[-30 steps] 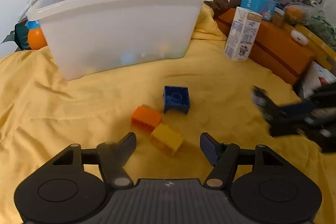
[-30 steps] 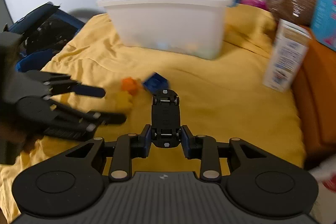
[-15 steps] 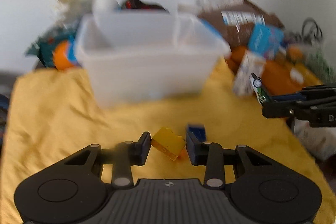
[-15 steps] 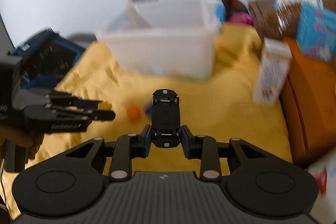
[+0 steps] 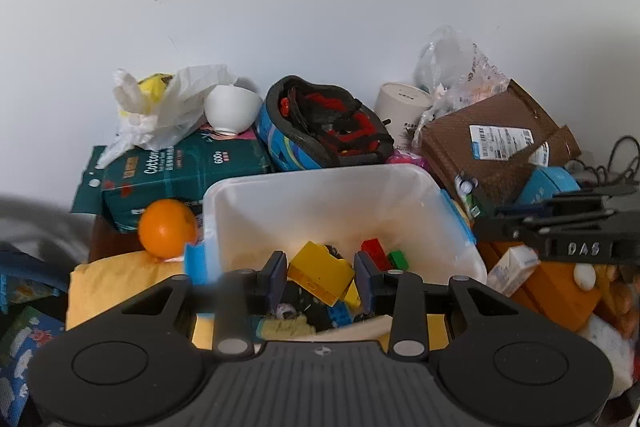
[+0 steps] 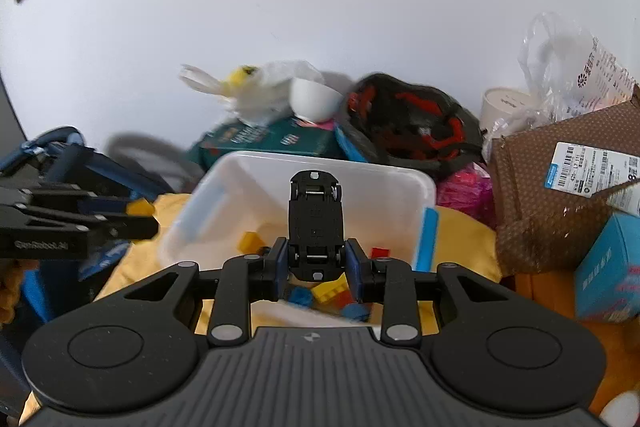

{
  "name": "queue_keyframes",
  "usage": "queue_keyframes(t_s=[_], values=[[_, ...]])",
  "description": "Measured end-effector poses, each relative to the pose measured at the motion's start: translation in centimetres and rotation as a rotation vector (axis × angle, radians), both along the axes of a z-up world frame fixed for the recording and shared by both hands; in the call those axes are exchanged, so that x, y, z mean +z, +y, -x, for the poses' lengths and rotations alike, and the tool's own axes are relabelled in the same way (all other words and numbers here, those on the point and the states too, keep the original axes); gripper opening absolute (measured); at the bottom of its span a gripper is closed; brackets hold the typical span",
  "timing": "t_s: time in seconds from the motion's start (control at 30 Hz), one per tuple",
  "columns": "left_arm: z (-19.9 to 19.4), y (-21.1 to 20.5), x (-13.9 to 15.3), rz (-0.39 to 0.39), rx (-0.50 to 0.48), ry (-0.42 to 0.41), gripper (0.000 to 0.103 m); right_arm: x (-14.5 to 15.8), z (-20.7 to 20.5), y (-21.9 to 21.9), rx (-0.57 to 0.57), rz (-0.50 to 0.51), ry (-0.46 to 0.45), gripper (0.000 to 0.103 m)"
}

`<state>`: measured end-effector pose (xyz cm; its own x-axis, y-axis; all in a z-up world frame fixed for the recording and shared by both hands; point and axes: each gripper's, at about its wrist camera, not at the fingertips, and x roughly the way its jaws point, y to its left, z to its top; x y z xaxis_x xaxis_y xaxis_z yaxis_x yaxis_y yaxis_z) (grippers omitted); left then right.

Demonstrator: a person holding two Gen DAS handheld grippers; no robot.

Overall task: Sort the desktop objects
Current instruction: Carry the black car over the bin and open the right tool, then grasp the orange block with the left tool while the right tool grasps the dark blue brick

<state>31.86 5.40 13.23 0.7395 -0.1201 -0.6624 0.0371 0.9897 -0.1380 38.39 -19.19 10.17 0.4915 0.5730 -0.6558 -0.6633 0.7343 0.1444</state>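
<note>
A cluttered home corner. Behind the white plastic bin (image 5: 344,195) of toy bricks, household things pile against a plain white wall: a bicycle helmet (image 5: 326,125), a cotton tissue pack (image 5: 180,171), a white bowl (image 5: 232,109), 1 orange (image 5: 168,229), and a parcel box (image 5: 492,143) to its right.

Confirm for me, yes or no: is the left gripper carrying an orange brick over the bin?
No: the left gripper is clamped on a yellow brick above the white bin.
</note>
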Motion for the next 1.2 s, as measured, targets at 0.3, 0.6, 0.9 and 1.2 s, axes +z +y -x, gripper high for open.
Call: queue_keyframes(t_s=[0.3,0.6,0.9,1.2], values=[[-3.9,-0.1,-0.5,-0.021,0.044,0.047,0.066,-0.5,-2.5,1.5,-0.013,0.067,0.041,0.036],[2.8,-1.3,-4.7,-0.043,-0.033,-0.057,0.075,-1.8,-0.1,-0.6,0.019,-0.028,0.019,0.058],[8.0,-7.2,-18.1,-0.118,-0.163,0.096,0.074,-13.1,7.5,-6.0,0.026,0.046,0.136,0.059],[6.7,-8.7,-20.1,-0.123,-0.234,0.114,0.037,-14.3,8.5,-6.0,0.042,0.083,0.158,0.059]])
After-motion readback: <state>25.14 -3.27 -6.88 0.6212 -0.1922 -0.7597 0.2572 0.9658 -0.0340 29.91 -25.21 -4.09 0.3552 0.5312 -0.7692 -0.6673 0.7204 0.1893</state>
